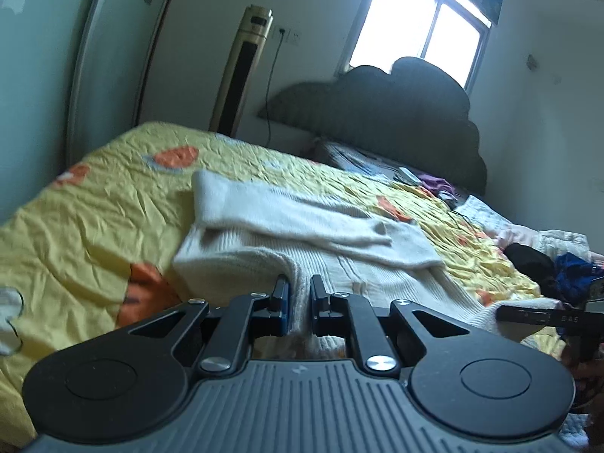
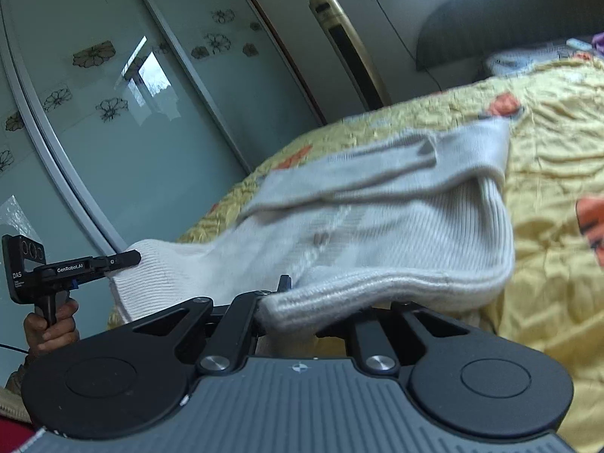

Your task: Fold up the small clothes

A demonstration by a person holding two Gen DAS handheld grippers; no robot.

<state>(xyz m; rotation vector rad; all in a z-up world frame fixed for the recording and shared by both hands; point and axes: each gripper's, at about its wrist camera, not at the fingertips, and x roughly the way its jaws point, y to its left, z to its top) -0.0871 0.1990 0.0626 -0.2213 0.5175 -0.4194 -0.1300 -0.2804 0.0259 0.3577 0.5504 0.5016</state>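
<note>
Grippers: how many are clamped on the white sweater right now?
2. The left gripper pinches the white sweater at its near hem; the right gripper grips the hem further along, though its fingertips are partly hidden under the fabric.

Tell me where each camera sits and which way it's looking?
Left wrist view: sits on the left gripper, looking along the yellow quilted bedspread toward the dark headboard and window; its own fingers pinch the cream knitted sweater; the right gripper shows at right.
Right wrist view: sits on the right gripper, facing the frosted flowered wardrobe doors; the left gripper and a hand show at left.
Shared: sweater, bedspread, gold tower fan.
</note>
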